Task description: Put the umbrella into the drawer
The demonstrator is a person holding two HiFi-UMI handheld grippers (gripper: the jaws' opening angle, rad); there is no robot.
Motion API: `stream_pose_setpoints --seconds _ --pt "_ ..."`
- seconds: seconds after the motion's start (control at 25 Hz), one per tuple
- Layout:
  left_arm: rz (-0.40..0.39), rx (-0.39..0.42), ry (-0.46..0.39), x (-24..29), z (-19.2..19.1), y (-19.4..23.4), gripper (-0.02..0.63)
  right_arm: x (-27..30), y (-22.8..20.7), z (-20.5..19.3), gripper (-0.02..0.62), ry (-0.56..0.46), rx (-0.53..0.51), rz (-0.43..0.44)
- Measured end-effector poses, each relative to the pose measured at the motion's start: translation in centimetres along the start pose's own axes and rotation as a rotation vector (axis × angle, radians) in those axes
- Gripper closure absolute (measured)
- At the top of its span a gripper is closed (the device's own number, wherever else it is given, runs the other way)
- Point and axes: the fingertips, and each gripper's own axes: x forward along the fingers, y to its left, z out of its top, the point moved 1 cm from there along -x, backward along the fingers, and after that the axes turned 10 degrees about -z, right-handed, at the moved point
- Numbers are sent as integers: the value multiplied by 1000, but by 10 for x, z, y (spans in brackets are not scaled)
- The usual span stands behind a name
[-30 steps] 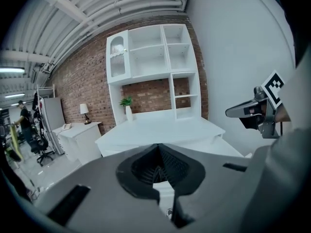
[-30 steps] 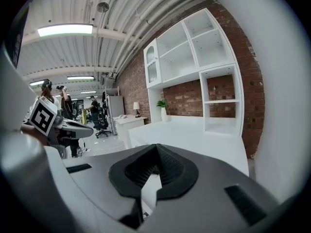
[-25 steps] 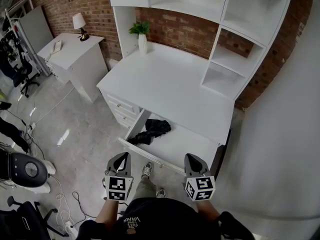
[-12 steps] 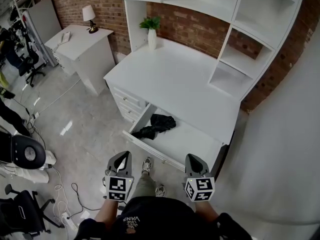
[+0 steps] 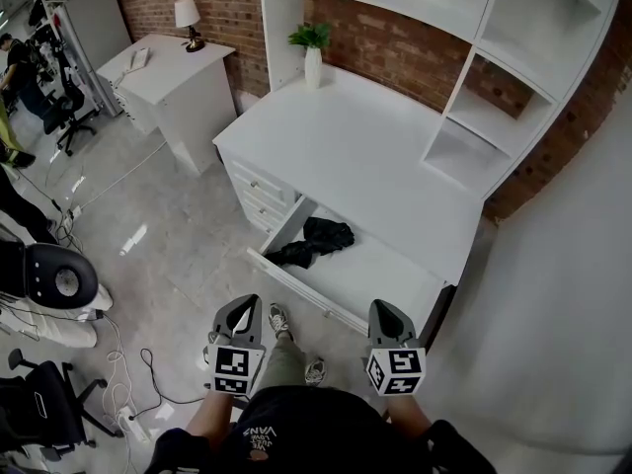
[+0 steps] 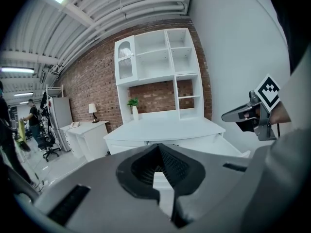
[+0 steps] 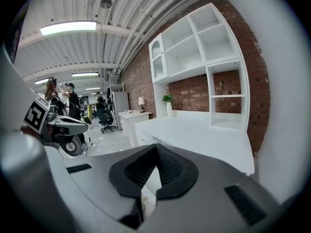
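umbrella (image 5: 314, 242): black, folded in a loose bundle, already lying inside the open drawer (image 5: 380, 282), at its left end. Not held by anything.
umbrella vs grippers: ahead of both and lower, roughly btwn their two lines. Well apart from each.
long axis: slantwise, from the drawer's front-left corner toward its back. More across the grippers' pointing direction than along it.
nearer hand: left, I'd judge, since the bundle's tail end sits closest to it. Margin is small.
left gripper (image 5: 243, 312): jaws closed tip to tip, nothing btwn the pads. Held close to the person's body, short of the drawer front.
right gripper (image 5: 383, 314): jaws also together, empty. Level w/ the left one, same posture.
task state: looks done as to the umbrella. Drawer stands pulled out, so a push on its front panel is prob. the only thing left, if any.
desk (image 5: 355, 156): white, bare top, beyond the drawer, w/ shelving behind.
counts: 1 umbrella, 1 open drawer, 2 grippers, 1 potted plant (image 5: 313, 42) at the desk's far-left corner.
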Motion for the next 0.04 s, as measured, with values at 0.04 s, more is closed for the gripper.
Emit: stream_pose_setpoints --seconds 0.04 --pt "1 0 -2 1 0 1 600 1 1 0 595 -1 -2 1"
